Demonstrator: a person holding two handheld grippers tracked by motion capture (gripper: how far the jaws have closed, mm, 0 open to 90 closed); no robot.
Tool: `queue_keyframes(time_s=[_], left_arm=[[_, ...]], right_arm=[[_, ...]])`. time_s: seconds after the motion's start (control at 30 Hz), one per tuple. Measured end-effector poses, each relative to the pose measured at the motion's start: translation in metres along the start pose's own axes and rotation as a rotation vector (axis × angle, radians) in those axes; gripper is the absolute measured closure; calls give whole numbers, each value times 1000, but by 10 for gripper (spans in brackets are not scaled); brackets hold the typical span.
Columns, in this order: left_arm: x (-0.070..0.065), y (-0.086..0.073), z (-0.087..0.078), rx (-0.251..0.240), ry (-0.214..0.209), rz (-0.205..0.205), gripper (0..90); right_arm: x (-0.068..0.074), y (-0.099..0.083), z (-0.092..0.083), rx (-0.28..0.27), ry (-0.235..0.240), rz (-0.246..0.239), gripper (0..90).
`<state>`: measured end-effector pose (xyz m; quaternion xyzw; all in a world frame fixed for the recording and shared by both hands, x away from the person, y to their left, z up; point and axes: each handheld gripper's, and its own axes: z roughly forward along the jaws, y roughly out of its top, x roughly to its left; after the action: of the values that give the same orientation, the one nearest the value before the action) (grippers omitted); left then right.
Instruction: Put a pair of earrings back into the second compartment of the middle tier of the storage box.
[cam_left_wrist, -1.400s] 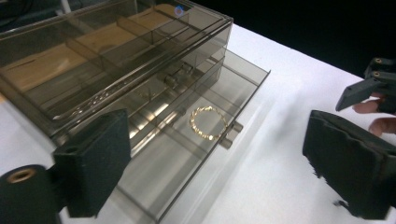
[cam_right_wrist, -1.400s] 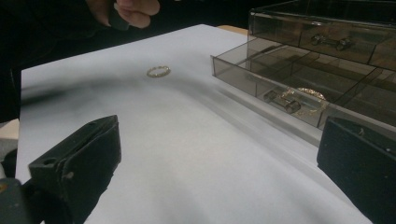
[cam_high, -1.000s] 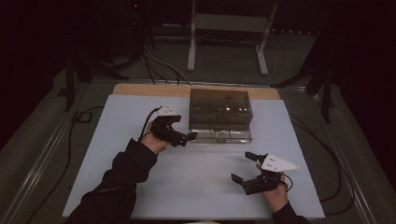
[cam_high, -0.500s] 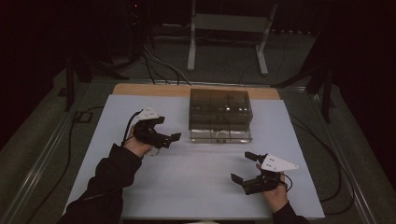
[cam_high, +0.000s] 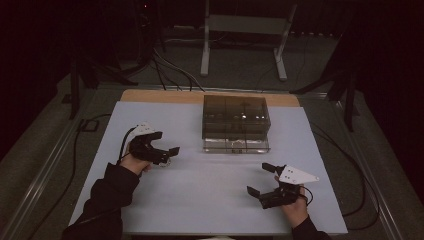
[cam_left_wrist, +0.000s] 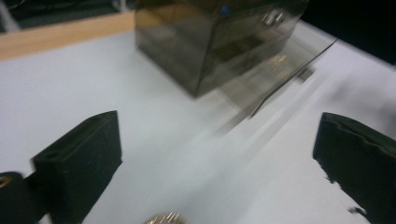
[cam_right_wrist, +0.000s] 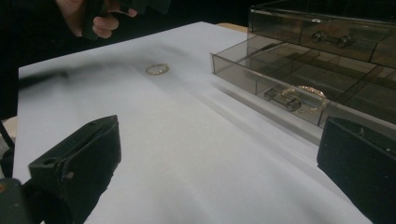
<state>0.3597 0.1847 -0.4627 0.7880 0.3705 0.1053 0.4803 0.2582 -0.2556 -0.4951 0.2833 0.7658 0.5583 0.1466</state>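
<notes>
Left claw (cam_high: 167, 154) wide open, holding nothing, above the ring (cam_right_wrist: 157, 69) on the bench (cam_high: 200, 200); right claw (cam_high: 260, 180) likewise open, empty.

Dim lab or studio; floor cables (cam_high: 170, 70), metal stand (cam_high: 245, 30), white-topped table (cam_high: 200, 195)

Left gripper (cam_high: 162, 152): your black body with a white cap plate on top; a black cable trails from its rear along your wrist. Its two fingers (cam_left_wrist: 81, 161) are thick, matte black blocks with a small round hole in the end face.

Right gripper (cam_high: 264, 181): black frame beneath a grey three-cornered plate; fingers (cam_right_wrist: 77, 165) of the same blocky black make, one hole each.

Sleeve (cam_high: 107, 192): you wear dark fabric, long, reaching to the left gripper's rear.
</notes>
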Motion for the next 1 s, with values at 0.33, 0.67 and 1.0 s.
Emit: queue_keyframes(time_s=[0.33, 0.67, 1.0], left_arm=[[13, -33, 3, 97, 51, -36, 162], [16, -53, -7, 110, 31, 2, 345], [3, -60, 7, 190, 8, 82, 566]], right_arm=[[0, 0, 1, 2, 3, 3, 0], [0, 0, 1, 5, 2, 5, 0], [1, 0, 2, 8, 2, 2, 0]])
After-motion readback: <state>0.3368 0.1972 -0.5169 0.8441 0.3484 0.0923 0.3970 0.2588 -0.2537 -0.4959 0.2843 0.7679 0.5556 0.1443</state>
